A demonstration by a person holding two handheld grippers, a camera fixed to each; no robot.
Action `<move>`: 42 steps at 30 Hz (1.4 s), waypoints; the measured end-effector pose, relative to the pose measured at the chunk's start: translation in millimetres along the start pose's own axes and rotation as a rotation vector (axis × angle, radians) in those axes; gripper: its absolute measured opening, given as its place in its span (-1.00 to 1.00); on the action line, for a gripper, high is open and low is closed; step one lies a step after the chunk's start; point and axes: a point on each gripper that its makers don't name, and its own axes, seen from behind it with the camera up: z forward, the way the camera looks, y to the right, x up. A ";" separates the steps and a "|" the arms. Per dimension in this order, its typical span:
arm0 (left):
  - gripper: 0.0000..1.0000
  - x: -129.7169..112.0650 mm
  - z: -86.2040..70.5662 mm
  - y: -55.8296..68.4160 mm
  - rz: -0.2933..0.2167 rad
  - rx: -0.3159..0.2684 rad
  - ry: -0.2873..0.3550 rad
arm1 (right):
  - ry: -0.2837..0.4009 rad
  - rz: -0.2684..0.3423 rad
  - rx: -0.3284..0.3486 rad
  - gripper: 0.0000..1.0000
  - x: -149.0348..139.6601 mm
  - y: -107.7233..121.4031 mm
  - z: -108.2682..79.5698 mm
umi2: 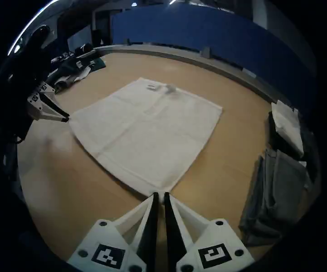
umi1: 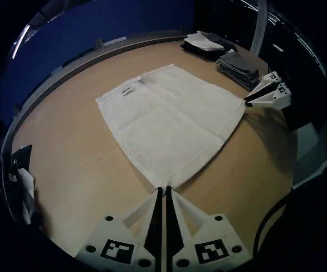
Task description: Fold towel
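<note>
- In the left gripper view, the left gripper [umi1: 164, 189] reaches in from the bottom edge, its two fingers drawn together with only a thin slit between them.
- The near corner of the white towel [umi1: 168, 122] runs down into that slit, so the fingers are pinching it.
- The towel lies spread flat in the middle of the wooden table [umi1: 72, 172].
- The right gripper [umi1: 246, 103] sits at the towel's right-hand corner, its fingers closing to a point on the cloth.
- Beyond it, a stack of grey folded cloths [umi1: 238, 68] rests near the table's far edge.
- In the right gripper view, the right gripper [umi2: 159, 196] comes in from below, its fingers nearly closed.
- The nearest towel [umi2: 145, 131] corner meets its tips and seems nipped between them, though the dim light leaves that a little unsure.
- The left gripper [umi2: 66, 119] touches the towel's corner at the left.
- The grey stack [umi2: 281, 190] lies to the right, well apart from the towel.
</note>
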 end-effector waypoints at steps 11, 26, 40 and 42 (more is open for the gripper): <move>-0.91 9.0 -28.6 1.0 -0.038 0.011 0.025 | 0.023 0.008 0.010 -0.82 14.6 -6.1 -24.1; -0.91 21.8 -68.2 9.5 -0.083 0.020 0.060 | 0.032 -0.011 0.025 -0.82 37.3 -11.2 -66.4; -0.91 27.7 -83.8 11.6 -0.087 0.027 0.076 | 0.023 -0.004 0.037 -0.82 38.7 -15.0 -79.7; -0.91 27.5 -83.3 12.4 -0.087 0.026 0.075 | 0.021 -0.005 0.035 -0.82 37.7 -15.0 -79.2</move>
